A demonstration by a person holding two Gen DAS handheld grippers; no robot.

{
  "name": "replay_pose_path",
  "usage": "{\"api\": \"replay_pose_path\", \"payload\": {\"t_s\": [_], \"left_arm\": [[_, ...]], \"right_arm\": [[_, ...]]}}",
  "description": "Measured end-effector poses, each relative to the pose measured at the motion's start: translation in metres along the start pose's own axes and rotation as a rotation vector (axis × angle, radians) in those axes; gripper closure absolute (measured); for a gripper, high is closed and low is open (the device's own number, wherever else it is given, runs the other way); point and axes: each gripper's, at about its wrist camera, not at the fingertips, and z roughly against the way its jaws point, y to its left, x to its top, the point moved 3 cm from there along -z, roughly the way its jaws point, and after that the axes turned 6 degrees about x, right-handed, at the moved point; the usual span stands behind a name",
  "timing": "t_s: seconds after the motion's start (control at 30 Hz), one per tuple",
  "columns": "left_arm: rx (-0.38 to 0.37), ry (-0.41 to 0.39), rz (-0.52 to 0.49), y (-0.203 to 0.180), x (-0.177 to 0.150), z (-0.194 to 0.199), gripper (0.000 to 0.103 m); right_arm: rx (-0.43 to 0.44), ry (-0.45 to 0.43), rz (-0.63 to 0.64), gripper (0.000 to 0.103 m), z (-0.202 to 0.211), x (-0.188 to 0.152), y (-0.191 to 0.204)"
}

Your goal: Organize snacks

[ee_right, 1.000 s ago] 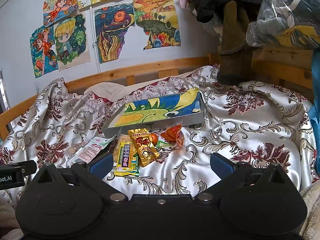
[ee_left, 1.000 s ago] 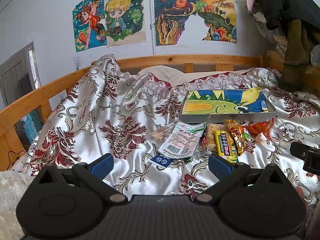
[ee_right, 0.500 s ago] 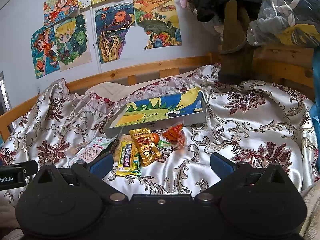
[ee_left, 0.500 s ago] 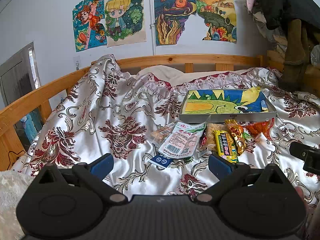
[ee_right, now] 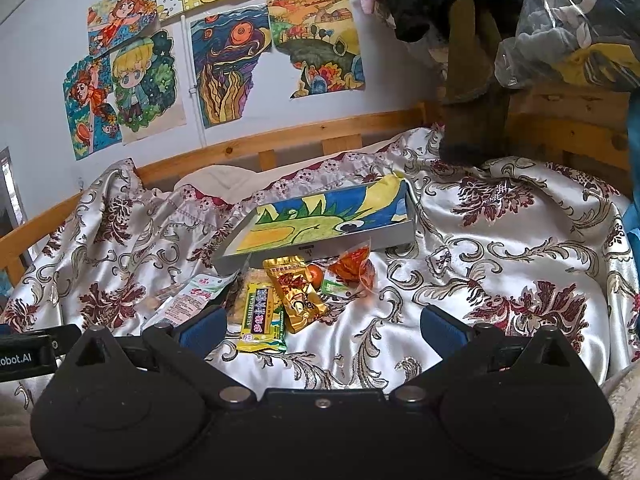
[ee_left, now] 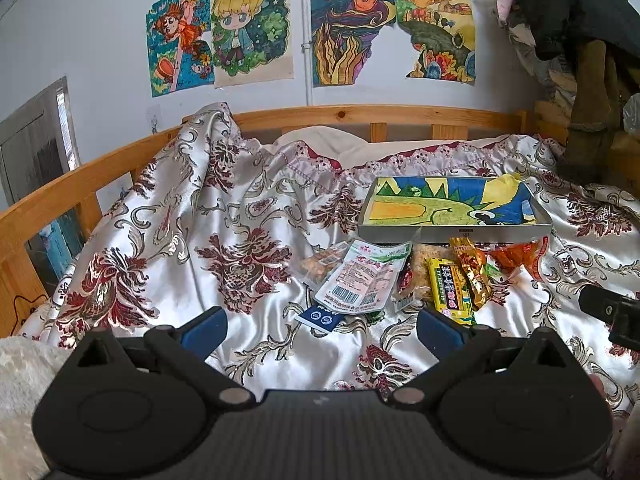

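Opening step, nothing picked yet; snacks (ee_left: pixel 404 280) heaped on the bed just in front of the tray (ee_left: pixel 452 234), none inside; left gripper (ee_left: pixel 320 326) and right gripper (ee_right: pixel 322 326) both spread wide, empty, short of the pile; next, probably reaching forward, closing on the yellow packet (ee_right: pixel 262 314) nearest the right gripper.

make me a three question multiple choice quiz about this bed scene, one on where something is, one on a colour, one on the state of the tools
1. Where do the snacks lie?
A. inside the tray
B. on the bedspread in front of the tray
C. on the pillow

2. What colour is the wrapper of the long bar snack?
A. yellow
B. purple
C. white

3. How are both tools?
A. shut on snacks
B. open, holding nothing
C. one holds the tray

Answers:
1 B: the yellow bar and gold packet rest before the tray.
2 A: yellow.
3 B: left tool and right tool gape empty.
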Motion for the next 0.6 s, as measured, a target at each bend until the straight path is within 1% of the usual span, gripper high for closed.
{"api": "replay_pose_path", "payload": {"t_s": [0.23,0.43,0.6], "left_arm": [[-0.003,0.029,0.010,-0.001,0.002,-0.001,0.000],[-0.014,0.067,0.010,-0.002,0.005,-0.004,0.000],[-0.021,0.111,0.011,-0.003,0.011,-0.013,0.000]], "right_arm": [[0.002,0.015,0.010,0.001,-0.001,0.003,0.001],[-0.014,0.016,0.020,0.000,-0.002,0.008,0.002],[0.023,0.039,0.066,0.000,-0.009,0.018,0.007]]}}
